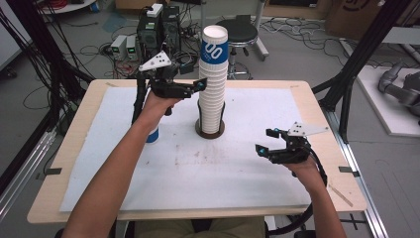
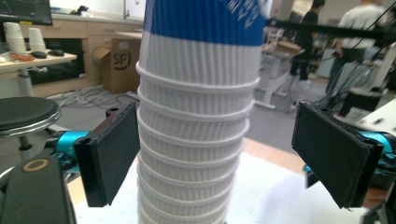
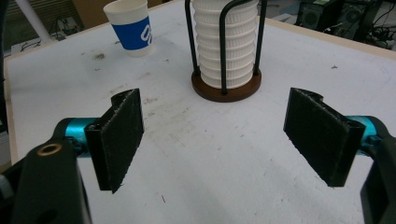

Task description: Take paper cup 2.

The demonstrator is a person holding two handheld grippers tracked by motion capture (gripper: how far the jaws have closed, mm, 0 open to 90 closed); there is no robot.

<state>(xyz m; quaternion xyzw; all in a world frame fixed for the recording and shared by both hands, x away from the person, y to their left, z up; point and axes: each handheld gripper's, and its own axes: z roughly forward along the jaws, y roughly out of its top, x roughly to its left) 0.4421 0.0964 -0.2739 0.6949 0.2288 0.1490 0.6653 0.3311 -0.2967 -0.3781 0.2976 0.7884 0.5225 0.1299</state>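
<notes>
Both grippers are open: left gripper [image 1: 194, 85] brackets the cup stack [image 1: 213, 84] at nine o'clock, ready to pull one; right gripper [image 1: 266, 142] waits at four o'clock.

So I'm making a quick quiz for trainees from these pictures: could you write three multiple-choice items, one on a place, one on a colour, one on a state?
1. Where does the stack of cups stand?
A. in a wire holder on a round base
B. on the stool
C. on the floor

2. What colour is the band on the single cup?
A. red
B. blue
C. green

3. How does the right gripper stand?
A. shut on a cup
B. shut on the holder
C. open, holding nothing

Answers: 1 A, black wires rise from the brown base around the stack. 2 B, a blue band with white print. 3 C, its pads stand apart over bare table.
</notes>
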